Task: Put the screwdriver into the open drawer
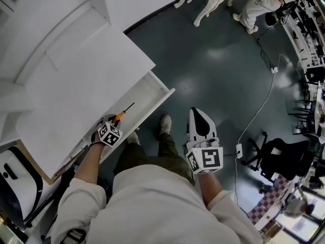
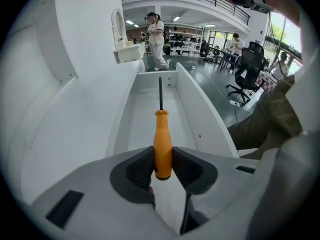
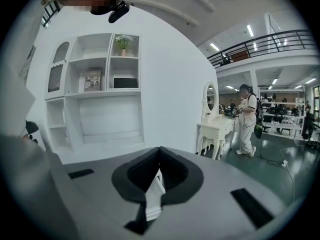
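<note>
The screwdriver [image 1: 122, 115] has an orange handle and a thin dark shaft. My left gripper [image 1: 112, 122] is shut on the handle and hangs over the near end of the open white drawer [image 1: 155, 105]. In the left gripper view the screwdriver [image 2: 162, 144] stands between the dark pads [image 2: 137, 171], shaft pointing along the drawer [image 2: 200, 114], whose floor is bare. My left gripper [image 2: 162, 168] points steeply down into it. My right gripper [image 1: 195, 115] hovers over the dark floor to the drawer's right. In its own view my right gripper [image 3: 160, 159] is shut with nothing in it.
The drawer sticks out from a white desk [image 1: 76, 70] at the left. White shelving [image 3: 95, 94] rises behind it. A black office chair [image 1: 282, 159] and a white cable [image 1: 259, 111] are on the floor at the right. A person [image 3: 246, 119] stands by a white dressing table [image 3: 217, 129].
</note>
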`<state>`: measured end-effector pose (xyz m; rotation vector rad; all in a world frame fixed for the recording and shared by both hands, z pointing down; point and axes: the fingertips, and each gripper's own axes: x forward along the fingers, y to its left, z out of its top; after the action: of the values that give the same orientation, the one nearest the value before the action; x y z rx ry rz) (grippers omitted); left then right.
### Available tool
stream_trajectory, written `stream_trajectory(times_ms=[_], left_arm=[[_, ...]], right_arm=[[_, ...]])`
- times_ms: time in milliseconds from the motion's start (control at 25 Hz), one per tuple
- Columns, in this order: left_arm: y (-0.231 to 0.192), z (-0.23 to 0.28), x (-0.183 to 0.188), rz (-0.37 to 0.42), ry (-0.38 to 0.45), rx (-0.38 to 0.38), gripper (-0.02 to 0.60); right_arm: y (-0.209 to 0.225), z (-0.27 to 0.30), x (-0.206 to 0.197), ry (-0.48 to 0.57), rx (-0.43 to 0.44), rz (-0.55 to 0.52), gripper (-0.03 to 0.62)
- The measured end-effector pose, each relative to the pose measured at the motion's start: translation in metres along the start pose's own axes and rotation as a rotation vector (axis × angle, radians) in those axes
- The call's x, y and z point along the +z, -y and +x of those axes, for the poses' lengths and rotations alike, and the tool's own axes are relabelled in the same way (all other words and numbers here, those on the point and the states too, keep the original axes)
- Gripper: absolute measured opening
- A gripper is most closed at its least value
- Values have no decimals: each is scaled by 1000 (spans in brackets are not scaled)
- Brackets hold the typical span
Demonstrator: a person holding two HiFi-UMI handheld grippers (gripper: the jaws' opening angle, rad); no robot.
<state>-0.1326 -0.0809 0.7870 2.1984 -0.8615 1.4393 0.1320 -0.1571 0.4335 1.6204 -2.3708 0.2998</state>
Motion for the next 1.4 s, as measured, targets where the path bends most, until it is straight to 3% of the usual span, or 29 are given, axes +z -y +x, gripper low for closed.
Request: stream_trajectory(times_ms=[1040, 1400], left_arm=[[-2, 64, -41, -20, -260, -41, 112], [-5, 74, -45, -26, -304, -59, 112]], right_arm=[[18, 19, -37, -99, -12, 25, 3], [23, 30, -41, -109, -15, 35, 3]])
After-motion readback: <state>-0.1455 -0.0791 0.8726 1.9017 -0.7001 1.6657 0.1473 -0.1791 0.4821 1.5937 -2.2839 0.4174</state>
